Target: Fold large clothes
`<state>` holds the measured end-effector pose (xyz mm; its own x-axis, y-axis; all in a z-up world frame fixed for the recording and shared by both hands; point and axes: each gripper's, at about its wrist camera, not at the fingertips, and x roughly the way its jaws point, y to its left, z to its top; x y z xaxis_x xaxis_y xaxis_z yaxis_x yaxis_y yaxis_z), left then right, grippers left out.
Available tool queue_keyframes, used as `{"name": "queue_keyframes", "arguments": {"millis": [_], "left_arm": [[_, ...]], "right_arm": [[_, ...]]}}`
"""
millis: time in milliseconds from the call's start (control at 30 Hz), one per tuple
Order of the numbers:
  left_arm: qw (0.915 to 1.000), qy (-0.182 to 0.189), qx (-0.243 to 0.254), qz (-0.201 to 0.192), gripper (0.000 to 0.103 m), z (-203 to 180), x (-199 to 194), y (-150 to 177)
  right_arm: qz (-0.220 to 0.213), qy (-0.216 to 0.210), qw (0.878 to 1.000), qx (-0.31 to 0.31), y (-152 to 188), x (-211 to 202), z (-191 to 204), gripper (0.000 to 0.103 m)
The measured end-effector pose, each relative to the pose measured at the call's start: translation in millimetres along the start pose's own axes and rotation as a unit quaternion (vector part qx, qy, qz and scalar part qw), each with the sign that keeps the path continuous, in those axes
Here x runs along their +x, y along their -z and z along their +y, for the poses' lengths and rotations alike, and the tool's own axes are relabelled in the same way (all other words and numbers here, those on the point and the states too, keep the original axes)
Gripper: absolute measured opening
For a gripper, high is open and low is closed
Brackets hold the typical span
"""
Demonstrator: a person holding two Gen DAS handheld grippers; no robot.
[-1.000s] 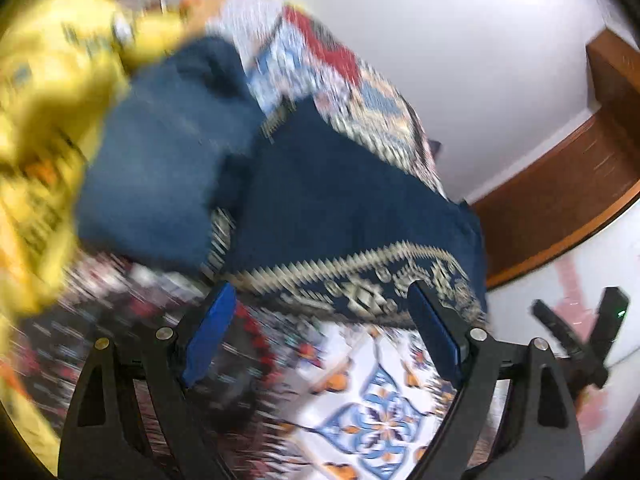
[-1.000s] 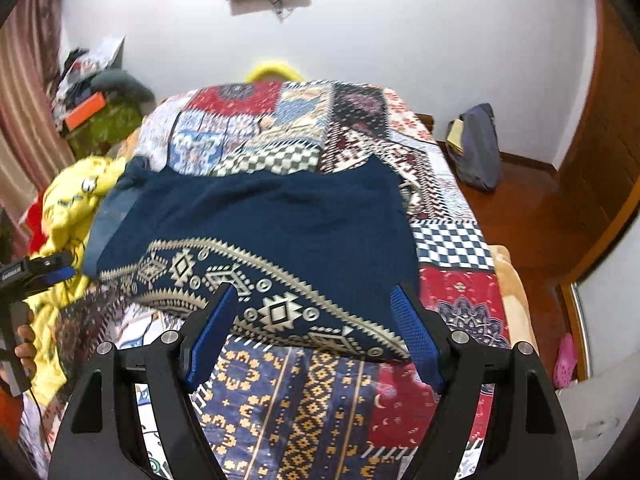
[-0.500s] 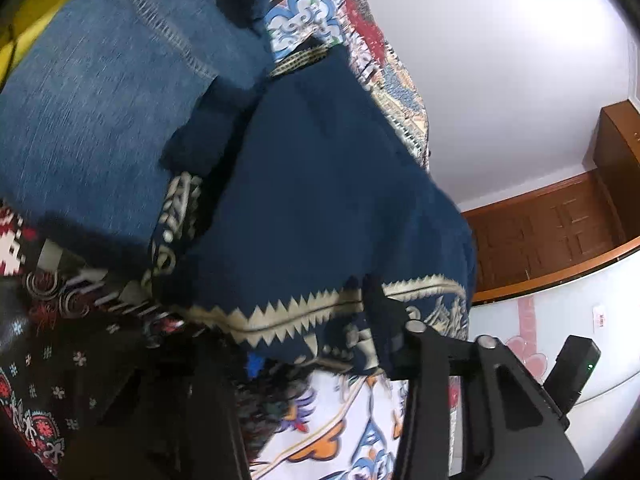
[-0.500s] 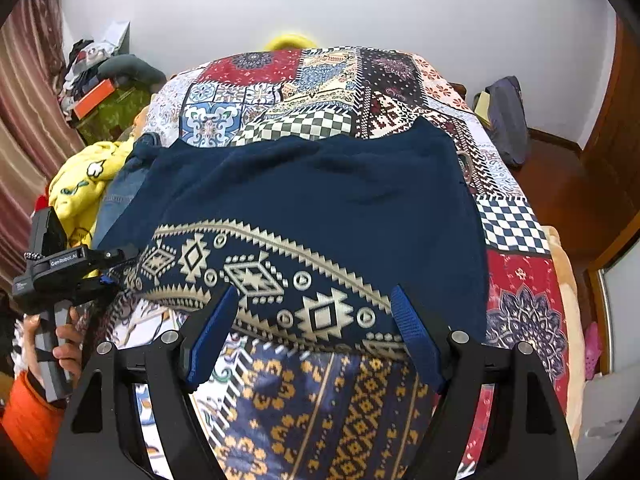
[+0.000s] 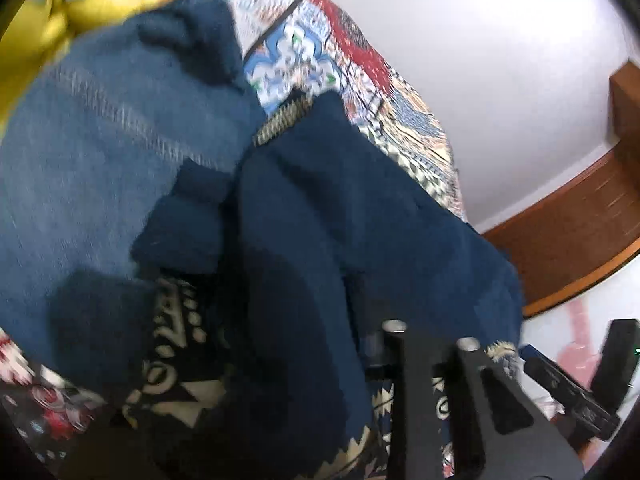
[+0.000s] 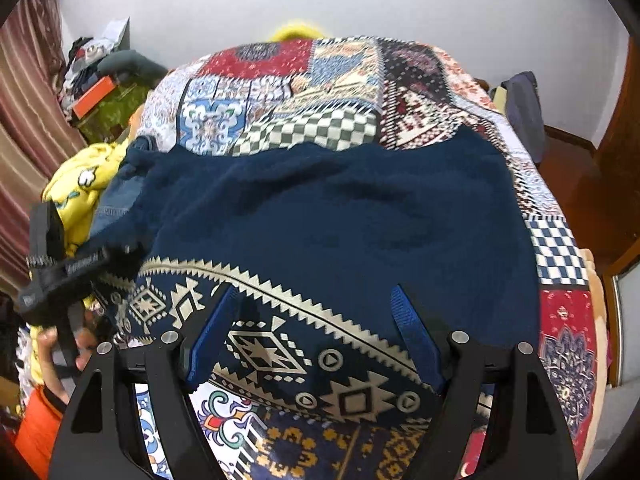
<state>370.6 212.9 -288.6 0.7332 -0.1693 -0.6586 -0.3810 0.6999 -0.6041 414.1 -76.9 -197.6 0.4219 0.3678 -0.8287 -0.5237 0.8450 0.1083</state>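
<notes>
A navy garment (image 6: pixel 340 220) with a cream geometric hem lies spread on the patchwork bedspread (image 6: pixel 300 92). My right gripper (image 6: pixel 314 300) is open, its blue pads (image 6: pixel 408 320) straddling the hem at the near edge without pressing it. At the garment's left corner, a hand (image 6: pixel 48 344) holds my left gripper (image 6: pixel 80 268). In the left wrist view the navy garment (image 5: pixel 360 220) is bunched over my left gripper (image 5: pixel 320 344), whose jaws are closing on the fabric. Only one finger (image 5: pixel 396 332) shows; the other is buried under cloth.
Blue jeans (image 5: pixel 100 160) and a yellow garment (image 6: pixel 80 184) lie heaped at the bed's left side. Clutter and a curtain stand beyond them. A dark bag (image 6: pixel 524 116) sits on the wooden floor to the right. The right gripper (image 5: pixel 560 380) shows low in the left wrist view.
My left gripper moved in onto the garment's corner and closed around the fabric, which now covers it. My right gripper came down and forward over the hem, still open.
</notes>
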Motion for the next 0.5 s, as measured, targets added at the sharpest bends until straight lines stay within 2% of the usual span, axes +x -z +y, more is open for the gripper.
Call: {"name": "queue_keyframes", "arguments": {"millis": [100,233,333,500], "left_arm": [[0.9995,-0.006,0.010,-0.028,0.010,-7,-12,-10],[0.9977,0.023,0.025,-0.059,0.009,-15,-46,-26],[0.9948,0.022,0.046,-0.088,0.009,-26,-74,-36],[0.9879,0.023,0.077,-0.133,0.009,-54,-120,-48]], "right_arm": [[0.009,0.004,1.000,-0.008,1,2,4,0.076],[0.003,-0.005,1.000,-0.008,-4,-5,11,0.076],[0.002,-0.030,0.999,-0.015,-12,-2,29,0.076],[0.029,-0.072,0.997,-0.017,-13,26,61,0.076]]}}
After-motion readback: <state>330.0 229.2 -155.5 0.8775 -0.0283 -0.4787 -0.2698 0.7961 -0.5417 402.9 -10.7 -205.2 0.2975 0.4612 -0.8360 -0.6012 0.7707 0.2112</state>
